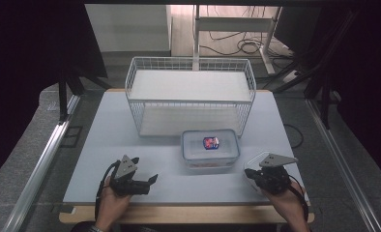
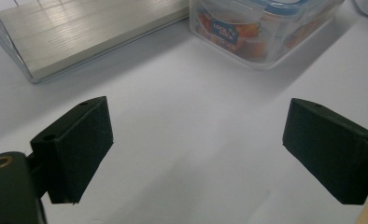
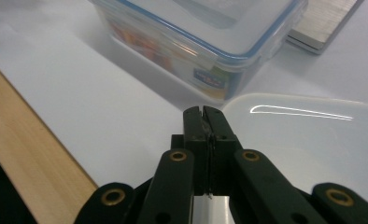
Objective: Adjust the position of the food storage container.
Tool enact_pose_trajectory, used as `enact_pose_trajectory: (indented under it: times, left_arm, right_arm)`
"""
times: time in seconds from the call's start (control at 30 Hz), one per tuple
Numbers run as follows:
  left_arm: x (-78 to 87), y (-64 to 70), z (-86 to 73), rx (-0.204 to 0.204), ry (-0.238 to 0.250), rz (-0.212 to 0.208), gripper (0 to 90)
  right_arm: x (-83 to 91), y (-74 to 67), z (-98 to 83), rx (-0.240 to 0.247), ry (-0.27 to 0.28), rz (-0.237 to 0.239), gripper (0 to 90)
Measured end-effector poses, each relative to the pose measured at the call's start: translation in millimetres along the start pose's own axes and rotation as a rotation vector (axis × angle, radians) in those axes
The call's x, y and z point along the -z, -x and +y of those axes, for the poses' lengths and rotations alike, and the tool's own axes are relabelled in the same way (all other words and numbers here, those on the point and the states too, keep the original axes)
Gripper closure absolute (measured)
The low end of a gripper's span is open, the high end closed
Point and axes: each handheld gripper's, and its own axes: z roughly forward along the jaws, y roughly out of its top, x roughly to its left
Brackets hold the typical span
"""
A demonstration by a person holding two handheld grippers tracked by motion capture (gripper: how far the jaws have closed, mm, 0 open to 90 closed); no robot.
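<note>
Closest to me, at the near edge of the bench (image 1: 111, 145), my left gripper (image 1: 152, 180) rests low with its jaws spread wide and nothing between them. At my other hand, my right gripper (image 3: 204, 112) has its jaws pressed together at the near edge of a translucent plastic lid (image 3: 308, 135) lying flat on the bench; whether they pinch that edge I cannot tell. Between my hands and a little farther off sits a clear lidded container (image 1: 210, 150) with a blue seal and something red inside. Just behind it stands a white wire basket (image 1: 189, 94) with a pale board in its bottom.
</note>
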Motion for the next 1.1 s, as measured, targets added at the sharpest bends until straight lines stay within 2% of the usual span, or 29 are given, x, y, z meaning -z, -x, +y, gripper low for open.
enact_pose_trajectory:
  times: [0.13, 0.2, 0.3, 0.37, 0.5, 0.77, 0.9, 1.1]
  left_arm:
    - [-0.8, -0.2, -0.2, -0.01, -0.007, 0.003, 8.2]
    - [-1.1, 0.0, -0.3, -0.01, -0.009, 0.0, 8.1]
    - [-2.3, 0.7, -0.6, -0.011, -0.018, -0.003, 7.8]
    - [-2.5, 0.9, -0.4, -0.009, -0.018, -0.007, 7.7]
    - [-2.4, 1.3, -0.5, -0.011, -0.019, -0.007, 7.8]
    - [-4.4, 1.8, -0.5, -0.008, -0.033, -0.016, 7.9]
    - [-5.8, 2.5, 0.3, 0.024, -0.051, -0.043, 7.9]
    - [-5.5, 2.7, 1.4, 0.049, -0.063, -0.052, 7.8]
  right_arm:
    - [-0.2, 3.8, 2.8, -0.002, 0.006, -0.024, 89.2]
    - [-0.8, 5.2, 3.7, -0.009, 0.005, -0.021, 89.1]
    - [-4.3, 2.6, 4.4, 0.004, -0.007, 0.016, 89.0]
    - [-6.4, -0.2, 4.8, 0.019, -0.018, 0.008, 89.2]
    - [-7.2, 2.9, 5.9, 0.0, -0.015, 0.007, 89.4]
    - [-13.0, 15.3, 12.9, -0.008, -0.022, -0.043, 89.4]
    - [-16.5, 23.4, 16.3, -0.023, -0.021, -0.065, 89.4]
    - [-20.5, 35.2, 20.8, -0.038, -0.023, -0.096, 89.4]
